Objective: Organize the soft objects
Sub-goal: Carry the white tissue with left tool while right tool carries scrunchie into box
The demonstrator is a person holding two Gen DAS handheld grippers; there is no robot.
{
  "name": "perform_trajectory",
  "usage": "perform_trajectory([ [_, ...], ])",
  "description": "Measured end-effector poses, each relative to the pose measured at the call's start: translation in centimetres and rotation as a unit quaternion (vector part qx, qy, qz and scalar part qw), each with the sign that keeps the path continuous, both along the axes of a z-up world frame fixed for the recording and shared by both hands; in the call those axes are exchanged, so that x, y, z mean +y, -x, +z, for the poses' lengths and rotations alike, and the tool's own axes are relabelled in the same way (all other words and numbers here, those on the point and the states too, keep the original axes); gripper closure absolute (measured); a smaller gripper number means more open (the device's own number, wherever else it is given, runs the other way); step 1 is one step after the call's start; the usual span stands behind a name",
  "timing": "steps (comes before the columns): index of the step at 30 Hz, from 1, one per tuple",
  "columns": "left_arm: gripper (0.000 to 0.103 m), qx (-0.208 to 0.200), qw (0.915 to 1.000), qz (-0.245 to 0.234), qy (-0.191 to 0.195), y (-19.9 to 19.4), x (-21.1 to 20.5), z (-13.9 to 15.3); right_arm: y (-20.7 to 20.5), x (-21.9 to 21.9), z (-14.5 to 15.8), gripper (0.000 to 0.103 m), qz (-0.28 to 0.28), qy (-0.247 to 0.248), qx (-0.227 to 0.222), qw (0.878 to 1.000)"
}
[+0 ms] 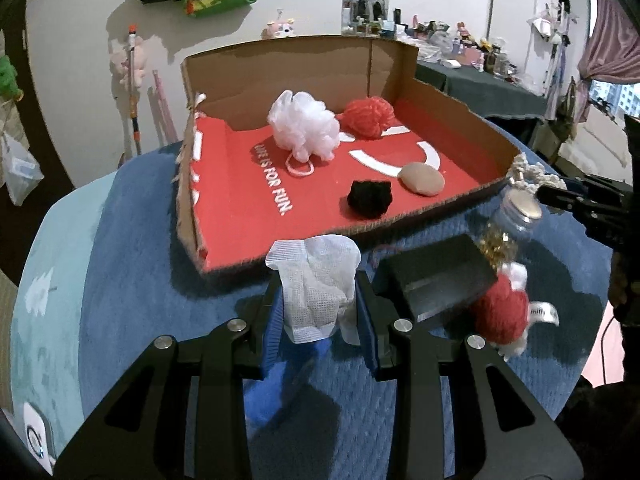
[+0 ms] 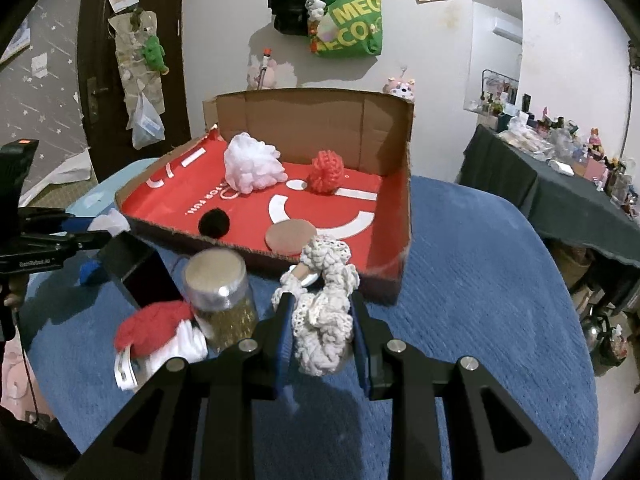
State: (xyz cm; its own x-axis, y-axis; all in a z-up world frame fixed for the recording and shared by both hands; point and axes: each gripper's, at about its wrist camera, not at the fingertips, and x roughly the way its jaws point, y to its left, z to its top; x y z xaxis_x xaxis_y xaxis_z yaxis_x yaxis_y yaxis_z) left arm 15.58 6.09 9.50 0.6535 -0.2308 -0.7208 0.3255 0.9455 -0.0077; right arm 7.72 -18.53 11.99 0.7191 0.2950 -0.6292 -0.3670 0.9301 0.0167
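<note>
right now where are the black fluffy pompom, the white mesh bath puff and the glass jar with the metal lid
black fluffy pompom [image 1: 369, 199], left wrist view, centre of its fuzz
white mesh bath puff [image 1: 305, 125], left wrist view, middle of the ruffles
glass jar with the metal lid [image 2: 215, 276], right wrist view, lid top

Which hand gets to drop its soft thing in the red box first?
Probably right. The right gripper holds the crochet scrunchie almost over the cardboard box rim; the left gripper with its white mesh cloth looks farther back.

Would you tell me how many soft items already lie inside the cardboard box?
4: white pouf and red yarn ball at the back, black pompom and tan pad in front.
</note>
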Motion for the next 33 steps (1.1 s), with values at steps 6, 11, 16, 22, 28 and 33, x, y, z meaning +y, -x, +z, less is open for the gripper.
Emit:
perform_trajectory([
  [6, 0.072, 0.015, 0.9991, -0.023, 0.033, -2.5, -0.6, 0.4, -2.0, 0.5, 0.8, 0.074, 0.015, -0.026, 0.006, 1.0],
  [11, 0.072, 0.026, 0.9982, -0.03, 0.046, -4.8, -1.6, 0.3, -4.3, 1.4, 1.2, 0.074, 0.014, -0.028, 0.012, 0.999],
  [16, 0.072, 0.044, 0.9976, -0.026, 0.046, -7.5, -2.2, -0.1, -7.2, 2.6, 0.6, 0.074, -0.004, 0.004, 0.027, 1.0],
  [22, 0.072, 0.071, 0.997, -0.018, 0.025, -10.1, -2.5, -1.1, -10.5, 3.8, -0.8, 0.074, -0.022, 0.059, 0.056, 0.996],
  [28, 0.072, 0.098, 0.995, -0.013, 0.01, -11.3, -2.6, -2.5, -12.0, 4.9, -1.9, 0.074, -0.023, 0.108, 0.075, 0.991],
  [33, 0.072, 0.109, 0.9939, -0.014, 0.011, -11.8, -2.7, -3.2, -12.8, 5.3, -2.2, 0.074, -0.016, 0.123, 0.092, 0.988],
])
